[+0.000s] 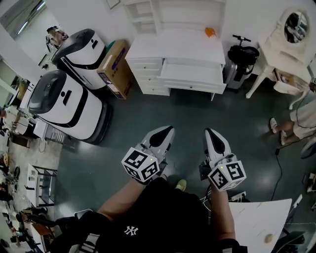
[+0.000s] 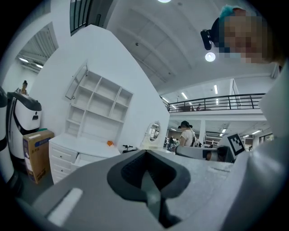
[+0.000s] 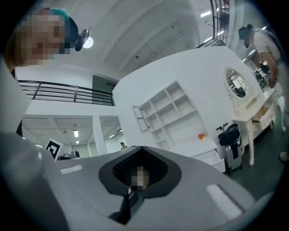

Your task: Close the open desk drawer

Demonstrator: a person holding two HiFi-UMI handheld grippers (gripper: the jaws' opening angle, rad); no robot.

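1. A dark, glossy floor (image 1: 197,113) fills the middle of the room, with white walls behind.
2. At 12 o'clock from the person, a white counter (image 1: 177,47) stands against the wall under open shelves (image 1: 148,15). A small orange object (image 1: 211,32) lies on its top.
3. The drawer (image 1: 192,75) is pulled out of the counter's front toward the person, well apart from both grippers.
4. The left gripper (image 1: 167,131) and right gripper (image 1: 211,133) hover side by side above the floor and point toward 12 o'clock. Each one's jaws are clenched against each other.
5. At 10 o'clock, two white-and-black machines (image 1: 74,74) and a cardboard box (image 1: 116,64) crowd the counter's left edge.
6. At 1 o'clock, a black bag (image 1: 242,57) stands just beside the counter, with a white vanity (image 1: 291,34) at 2 o'clock.
7. Open floor runs straight from the grippers to the drawer front.
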